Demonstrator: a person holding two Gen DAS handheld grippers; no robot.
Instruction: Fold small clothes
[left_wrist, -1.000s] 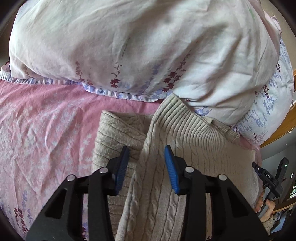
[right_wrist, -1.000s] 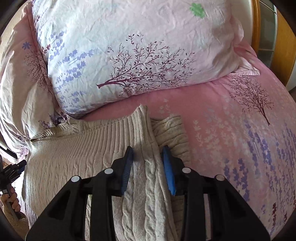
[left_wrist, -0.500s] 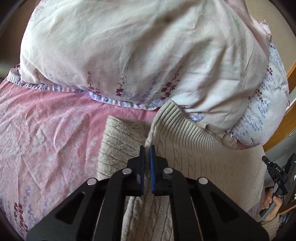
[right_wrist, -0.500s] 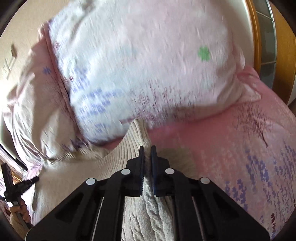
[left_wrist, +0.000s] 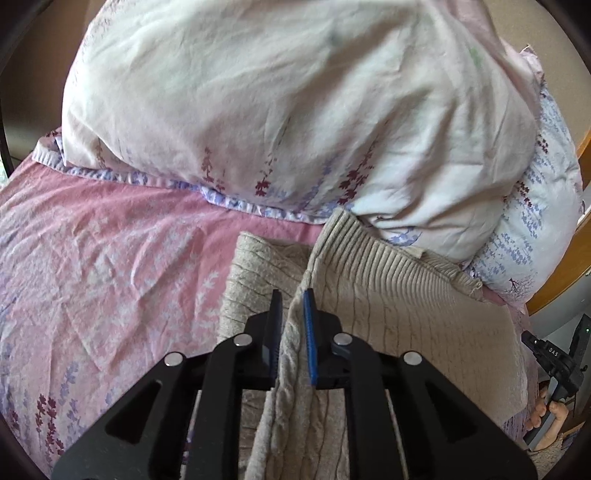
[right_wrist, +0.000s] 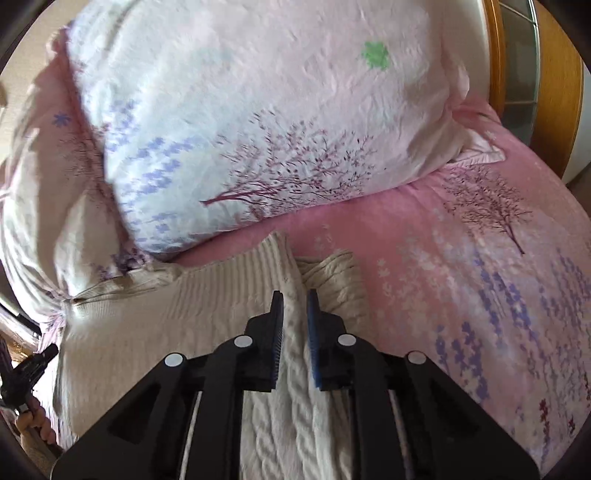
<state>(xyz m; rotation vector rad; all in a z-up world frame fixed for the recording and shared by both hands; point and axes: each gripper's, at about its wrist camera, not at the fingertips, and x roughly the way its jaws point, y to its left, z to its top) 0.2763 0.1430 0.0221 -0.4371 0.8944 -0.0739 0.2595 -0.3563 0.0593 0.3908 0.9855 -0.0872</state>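
Both claws, the left gripper (left_wrist: 292, 334) and the right gripper (right_wrist: 294, 334), are clenched on a raised fold of the beige knitted sweater (left_wrist: 406, 314), which lies on the pink bedsheet (left_wrist: 110, 258) near the pillows (left_wrist: 295, 110), and I think the thick knit can slip out if one side is pulled harder.

Ribbed knit sweater (left_wrist: 388, 295), creased cotton sheet (left_wrist: 110, 258)

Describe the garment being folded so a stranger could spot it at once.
Start at the pink floral bedsheet and look just below the big pale pillows. There lies the beige cable-knit sweater, with both tongs, left and right, pinching its raised edge. It is the only plain, ribbed knit among smooth printed bedding.
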